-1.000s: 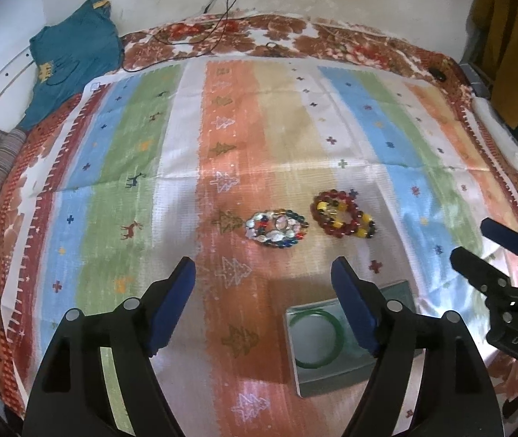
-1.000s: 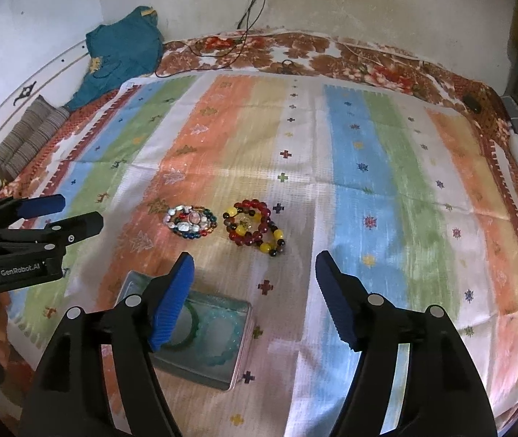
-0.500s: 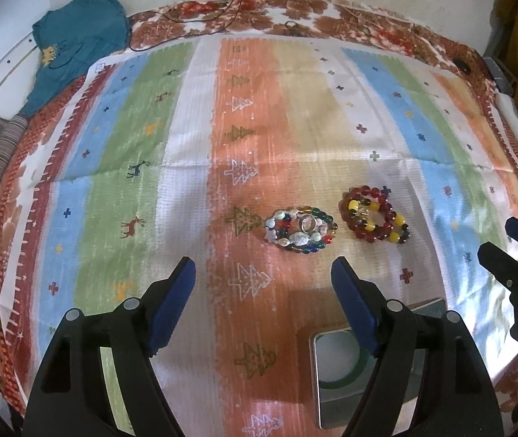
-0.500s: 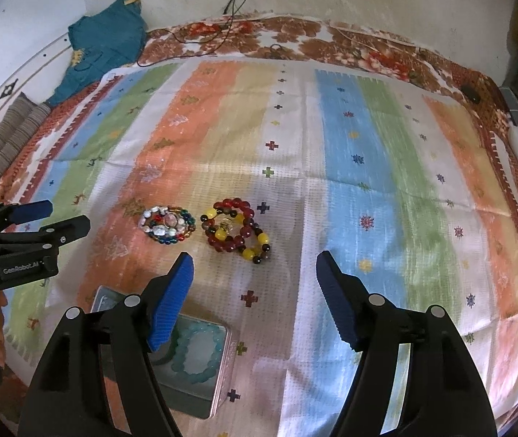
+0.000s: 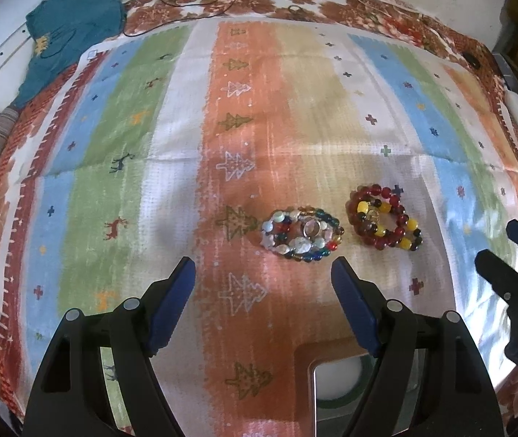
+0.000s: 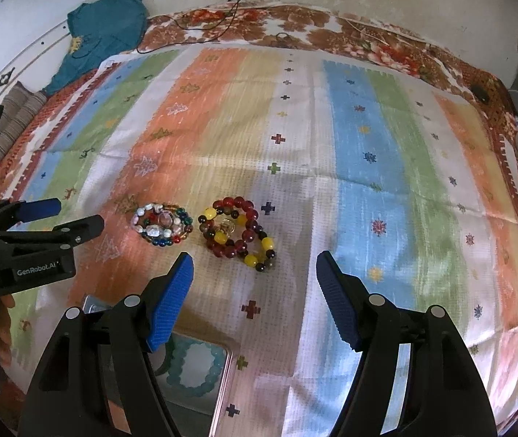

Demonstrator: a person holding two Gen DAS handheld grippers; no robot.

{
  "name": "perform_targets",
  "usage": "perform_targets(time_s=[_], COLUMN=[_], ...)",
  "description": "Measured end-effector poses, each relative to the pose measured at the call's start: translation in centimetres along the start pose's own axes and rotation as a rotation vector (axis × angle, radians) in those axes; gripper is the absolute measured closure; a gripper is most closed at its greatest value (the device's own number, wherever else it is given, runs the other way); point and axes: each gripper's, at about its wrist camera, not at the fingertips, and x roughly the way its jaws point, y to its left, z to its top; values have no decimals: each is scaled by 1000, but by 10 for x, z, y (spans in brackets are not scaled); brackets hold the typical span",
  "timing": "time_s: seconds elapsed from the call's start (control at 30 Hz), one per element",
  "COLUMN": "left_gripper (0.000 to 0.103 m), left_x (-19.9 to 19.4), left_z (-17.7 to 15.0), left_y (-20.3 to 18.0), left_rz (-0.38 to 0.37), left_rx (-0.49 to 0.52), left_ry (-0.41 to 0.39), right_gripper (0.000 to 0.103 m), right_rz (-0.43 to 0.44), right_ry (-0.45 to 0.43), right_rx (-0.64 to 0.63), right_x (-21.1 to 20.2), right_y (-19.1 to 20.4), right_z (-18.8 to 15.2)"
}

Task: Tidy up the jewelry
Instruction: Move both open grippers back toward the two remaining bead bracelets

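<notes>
Jewelry lies just ahead of both claws on a striped cloth (image 5: 171, 138) that covers a bed. The left claw (image 5: 262, 273) is spread wide and holds nothing; its blue pads (image 5: 171, 302) hang above the orange stripe. Just beyond its right finger lies the multicolored bead bracelet (image 5: 302, 235), coiled flat, with a ring resting in its middle. Beside it, close but apart, lies the red and yellow bead bracelet (image 5: 383, 218). The right claw (image 6: 253, 269) is also spread wide and empty, and the red and yellow bracelet sits just in front of its gap. Below the claws, near the bottom edge, stands an open metal tin (image 6: 222, 382); inside it lie a pale teal bead bracelet (image 6: 195, 369) and a green bangle (image 5: 342, 398), both partly hidden by the fingers. Farther away, at the far left corner of the bed, lies a teal garment (image 5: 73, 25), and black cables (image 6: 230, 18) run over the flowered bedsheet
</notes>
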Motion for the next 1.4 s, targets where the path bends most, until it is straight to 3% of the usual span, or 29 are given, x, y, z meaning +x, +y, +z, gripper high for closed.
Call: perform_targets(time_s=[1.4], left_gripper=[33], left_x=[72], left_z=[23], left_y=[18], left_rz=[19], left_rx=[-12], left_ry=[118], right_gripper=[33], right_rz=[8], right_ry=[106], right_rx=[49], right_x=[76], right_y=[-7], right_z=[25])
